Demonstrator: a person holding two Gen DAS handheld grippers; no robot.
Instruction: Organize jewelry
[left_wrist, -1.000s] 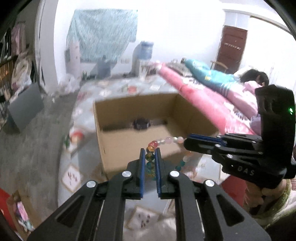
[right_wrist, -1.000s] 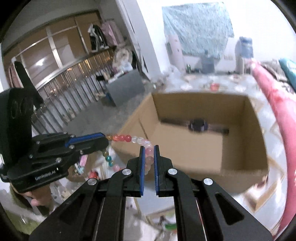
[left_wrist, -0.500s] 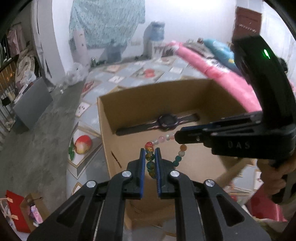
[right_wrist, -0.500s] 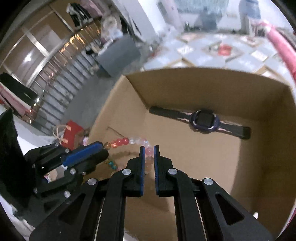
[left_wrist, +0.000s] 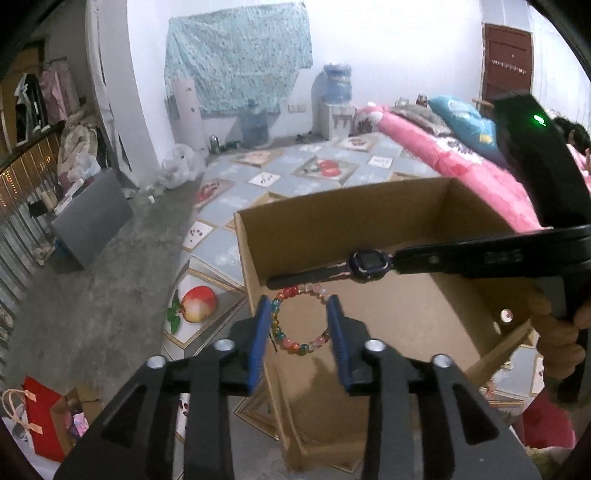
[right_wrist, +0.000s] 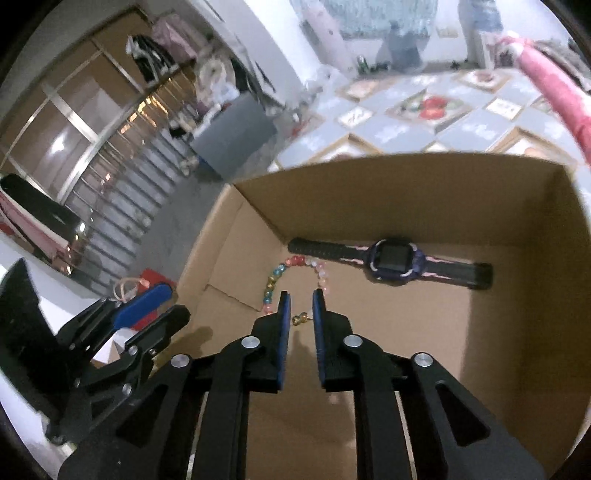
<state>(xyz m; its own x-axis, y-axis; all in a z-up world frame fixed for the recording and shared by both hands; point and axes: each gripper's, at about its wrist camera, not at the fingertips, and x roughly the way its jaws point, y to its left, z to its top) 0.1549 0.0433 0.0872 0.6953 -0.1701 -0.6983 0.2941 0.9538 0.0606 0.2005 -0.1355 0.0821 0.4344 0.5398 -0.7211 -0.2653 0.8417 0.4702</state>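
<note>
Cardboard box (right_wrist: 517, 206), 1 only, open-topped, on the tiled floor (left_wrist: 332, 170). Inside: 1 beaded bracelet (right_wrist: 273, 280) at left w/ multicoloured beads, lying on the box bottom, and 1 dark watch (right_wrist: 391, 260) to its right, strap laid flat near the far wall. 2 grippers: left gripper (left_wrist: 297, 325) has just been opening, jaws now apart, bracelet seen between them but not pinched. Right gripper (right_wrist: 300, 310) jaws also just eased apart, narrower gap; a gold bit shows between them, prob. the clasp, loose. Pink bed (left_wrist: 461, 158) at far right.
</note>
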